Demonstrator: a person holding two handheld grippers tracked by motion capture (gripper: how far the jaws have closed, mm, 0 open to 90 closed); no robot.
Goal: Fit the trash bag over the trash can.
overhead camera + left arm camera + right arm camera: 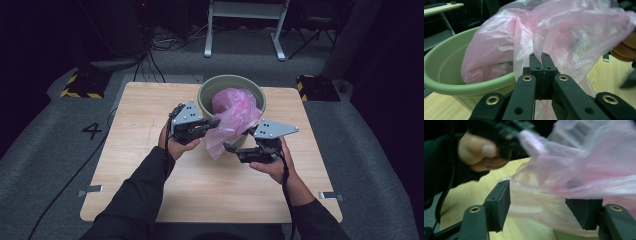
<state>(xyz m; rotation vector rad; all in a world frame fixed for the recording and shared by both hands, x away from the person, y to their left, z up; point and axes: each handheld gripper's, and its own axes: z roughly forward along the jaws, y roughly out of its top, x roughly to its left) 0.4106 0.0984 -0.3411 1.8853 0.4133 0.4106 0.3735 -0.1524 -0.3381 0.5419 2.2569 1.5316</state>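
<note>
A pink plastic bag [235, 112] sits in a pale green round bin [231, 82] and spills over its near rim. My left gripper [215, 121] is shut on a fold of the bag [574, 32], its jaws [542, 56] pressed together on the film just beside the bin [444, 67]. My right gripper [239, 140] is at the bag's hanging front part. In the right gripper view its jaws [544, 202] stand apart, with loose pink film [584, 167] draped between them and not pinched. The left hand [481, 152] appears close beyond.
The bin stands at the far middle of a light wooden table [140, 150]. Grey carpet surrounds the table, with cables on the floor at the left [75, 175] and a white desk frame [245, 25] behind.
</note>
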